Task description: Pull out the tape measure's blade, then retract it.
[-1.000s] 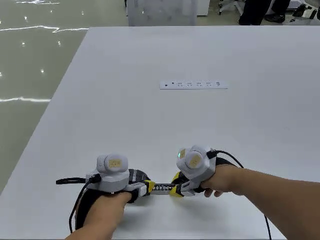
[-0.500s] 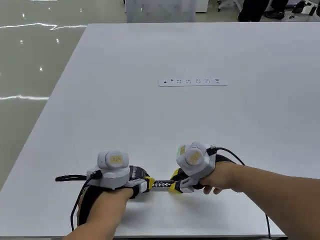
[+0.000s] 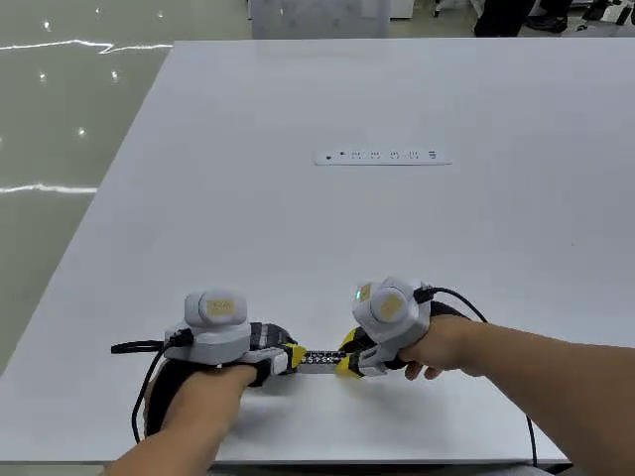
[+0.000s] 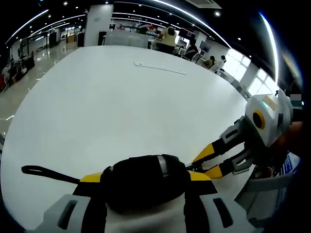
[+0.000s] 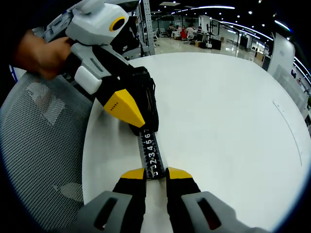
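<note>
A black and yellow tape measure [image 3: 272, 340] lies at the near edge of the white table [image 3: 327, 238]. My left gripper [image 3: 284, 358] is shut on its case, which bulges between the jaws in the left gripper view [image 4: 145, 182]. A short length of blade [image 3: 319, 356] runs from the case to my right gripper [image 3: 346, 364]. In the right gripper view the numbered blade [image 5: 150, 153] ends between the yellow fingertips [image 5: 133, 174] of my right gripper [image 5: 156, 174], which is shut on its tip. The case [image 5: 146, 94] and my left gripper [image 5: 104, 46] sit just beyond.
A white power strip [image 3: 382, 157] lies flat in the middle of the table. The table's front edge runs right under both hands. A grey mesh chair [image 5: 43, 136] stands below that edge. The shiny floor [image 3: 60, 149] lies off to the left.
</note>
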